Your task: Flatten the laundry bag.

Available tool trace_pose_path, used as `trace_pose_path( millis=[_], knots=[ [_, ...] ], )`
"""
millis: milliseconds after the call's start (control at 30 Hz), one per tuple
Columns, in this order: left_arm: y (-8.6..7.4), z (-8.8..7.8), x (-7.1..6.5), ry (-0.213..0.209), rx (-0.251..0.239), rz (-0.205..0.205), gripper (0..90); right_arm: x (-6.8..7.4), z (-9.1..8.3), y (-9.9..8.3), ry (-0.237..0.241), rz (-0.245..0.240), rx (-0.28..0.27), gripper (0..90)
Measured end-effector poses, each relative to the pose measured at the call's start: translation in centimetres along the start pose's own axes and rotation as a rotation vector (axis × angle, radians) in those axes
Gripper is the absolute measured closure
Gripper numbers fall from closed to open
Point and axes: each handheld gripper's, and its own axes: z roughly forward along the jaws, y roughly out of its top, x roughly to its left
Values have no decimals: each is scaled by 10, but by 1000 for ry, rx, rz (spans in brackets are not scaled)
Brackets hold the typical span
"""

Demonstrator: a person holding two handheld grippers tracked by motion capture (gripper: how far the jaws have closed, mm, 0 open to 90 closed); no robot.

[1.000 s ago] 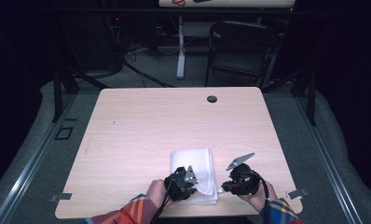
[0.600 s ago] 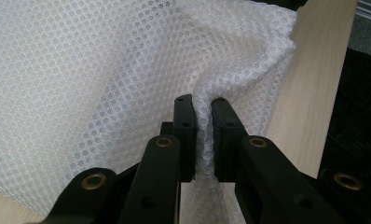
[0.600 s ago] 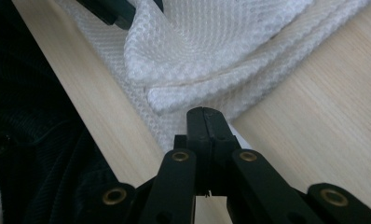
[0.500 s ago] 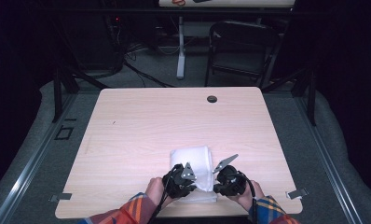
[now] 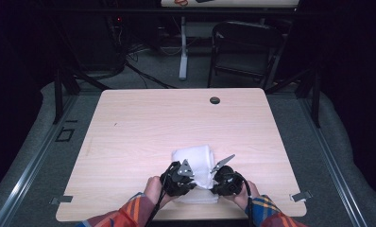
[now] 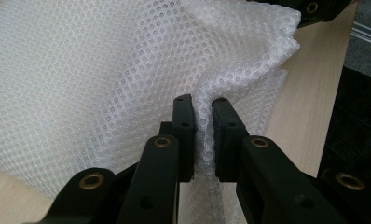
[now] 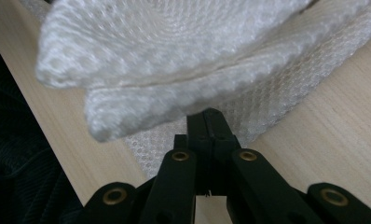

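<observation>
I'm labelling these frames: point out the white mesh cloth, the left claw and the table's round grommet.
white mesh cloth (image 6: 104, 70): left gripper view, flat top layer.
left claw (image 6: 201, 108): left gripper view, between its tips.
round grommet (image 5: 215, 100): high view, its middle.

In the right gripper view the near folds of the white mesh cloth (image 7: 174, 60) are blurred, and the cloth's near edge is hidden under both grippers in the high view.

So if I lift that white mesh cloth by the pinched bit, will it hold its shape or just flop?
The white mesh cloth will probably flop: it already bunches into soft folds where the left gripper pinches it. It looks light, being open netting. It seems unlikely to slip, since the fabric is gathered between the fingers; the loose layers may unfold as it rises.
</observation>
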Motion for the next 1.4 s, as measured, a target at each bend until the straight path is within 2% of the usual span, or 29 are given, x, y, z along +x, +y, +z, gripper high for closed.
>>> trace_pose_path(
  millis=[133,667,1000,1400],
  knots=[
    [-1,-5,0,14,-5,1,813,2,0,0,-14,-15,0,900],
    [-10,-29,11,68,-10,-84,779,2,0,1,-25,-16,14,900],
    [-17,-36,13,69,-7,-96,818,2,-1,0,-45,-13,10,900],
    [-24,-42,17,84,12,-135,772,-1,-1,0,-46,-10,9,900]
  ],
)
